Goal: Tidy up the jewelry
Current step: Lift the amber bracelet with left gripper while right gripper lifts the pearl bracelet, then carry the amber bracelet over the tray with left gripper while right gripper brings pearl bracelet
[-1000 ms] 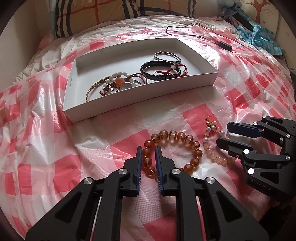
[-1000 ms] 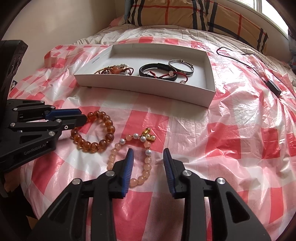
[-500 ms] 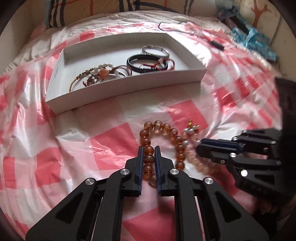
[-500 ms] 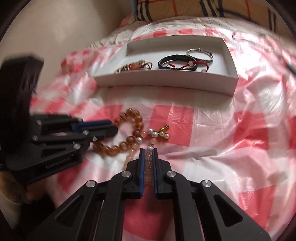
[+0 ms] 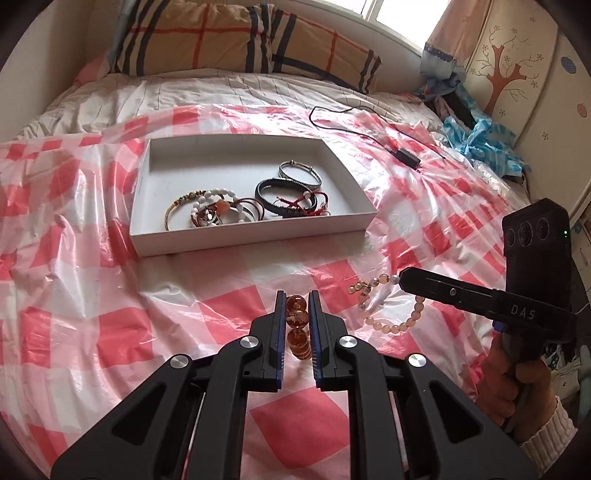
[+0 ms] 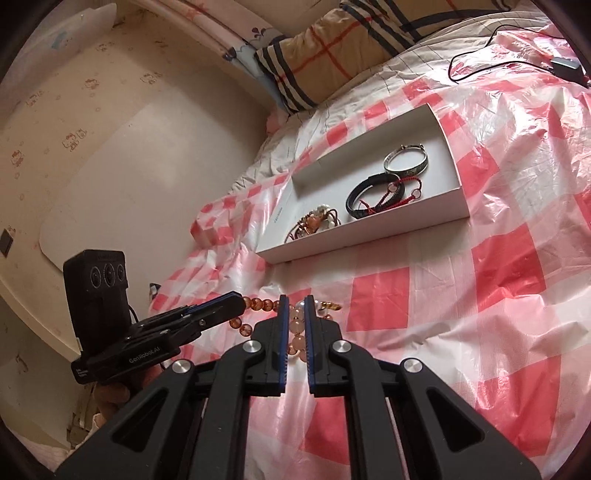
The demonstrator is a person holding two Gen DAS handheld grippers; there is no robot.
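Both bracelets have left the sheet: amber bracelet (image 5: 296, 319) in the left gripper (image 5: 296, 306), pink bracelet (image 5: 391, 325) in the right gripper (image 6: 294, 314).

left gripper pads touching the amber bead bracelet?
Touching. Left wrist view shows the left gripper pads pressed on both sides of the amber bead bracelet.

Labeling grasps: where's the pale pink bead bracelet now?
Pale pink bead bracelet hangs clamped in the right tool, right of the left tool, nearer than the white tray.

Pouring in as soft daylight from the window (image 5: 402, 16) at upper right, glaring off the plastic sheet (image 5: 436, 192), bending straight lines near the dark rounded corners, staying sharp, casting faint shadows.
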